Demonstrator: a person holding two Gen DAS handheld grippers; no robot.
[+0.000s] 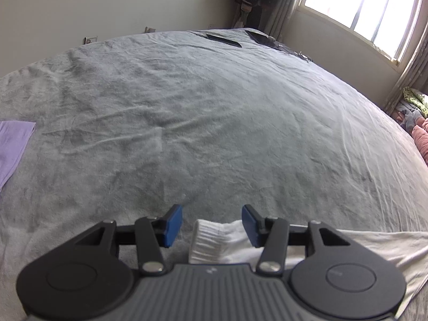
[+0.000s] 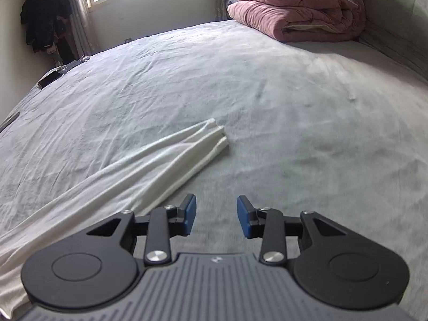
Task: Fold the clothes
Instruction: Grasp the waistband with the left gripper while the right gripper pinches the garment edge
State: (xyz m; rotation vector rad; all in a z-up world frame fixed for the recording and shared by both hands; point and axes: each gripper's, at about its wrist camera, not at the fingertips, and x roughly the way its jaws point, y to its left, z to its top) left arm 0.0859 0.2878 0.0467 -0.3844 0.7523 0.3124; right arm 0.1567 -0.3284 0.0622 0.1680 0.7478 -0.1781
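A white garment lies on the grey bed sheet [image 1: 214,107]. In the left wrist view its ribbed cuff [image 1: 211,243] sits between the fingers of my left gripper [image 1: 212,226], close to the right pad. A gap shows at the left pad, so the jaws stand open. More white fabric [image 1: 374,246] spreads out to the right. In the right wrist view a long bunched sleeve [image 2: 149,165] runs from lower left up to its cuff end [image 2: 218,139]. My right gripper [image 2: 216,219] hovers open just right of the sleeve, with only sheet between its fingers.
A purple cloth [image 1: 13,144] lies at the bed's left edge. A folded pink quilt [image 2: 299,8] rests at the far right of the bed. Dark flat items [image 1: 224,40] and a phone-like object [image 2: 49,77] sit at the far edge. Dark clothes [image 2: 44,13] hang by the window.
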